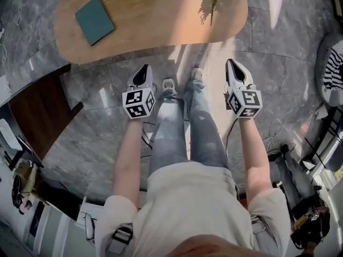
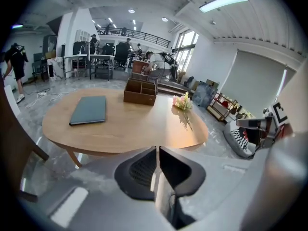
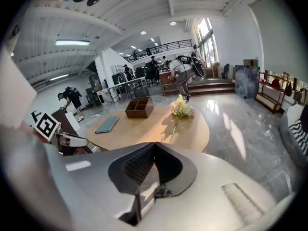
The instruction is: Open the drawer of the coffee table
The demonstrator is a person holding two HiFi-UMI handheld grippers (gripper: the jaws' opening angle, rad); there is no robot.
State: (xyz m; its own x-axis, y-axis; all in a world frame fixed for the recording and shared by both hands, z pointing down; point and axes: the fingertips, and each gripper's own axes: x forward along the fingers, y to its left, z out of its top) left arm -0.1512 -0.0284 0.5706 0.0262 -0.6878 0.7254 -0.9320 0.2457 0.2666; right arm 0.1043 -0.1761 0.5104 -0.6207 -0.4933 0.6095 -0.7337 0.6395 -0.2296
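Observation:
The oval wooden coffee table (image 1: 155,28) lies ahead of my feet; it also fills the middle of the left gripper view (image 2: 125,129) and sits beyond the jaws in the right gripper view (image 3: 144,129). No drawer shows in any view. On top lie a teal book (image 1: 95,20), a brown divided box (image 2: 140,91) and a small bunch of flowers (image 3: 179,109). My left gripper (image 1: 144,68) hangs over the floor just short of the table's near edge, jaws together and empty. My right gripper (image 1: 231,64) is level with it on the right, also shut and empty.
A dark wooden cabinet (image 1: 43,111) stands to the left. A striped seat (image 1: 333,68) and cables (image 1: 273,127) lie on the right. My shoes (image 1: 169,87) stand on the grey marble floor between the grippers. People work at desks far behind the table.

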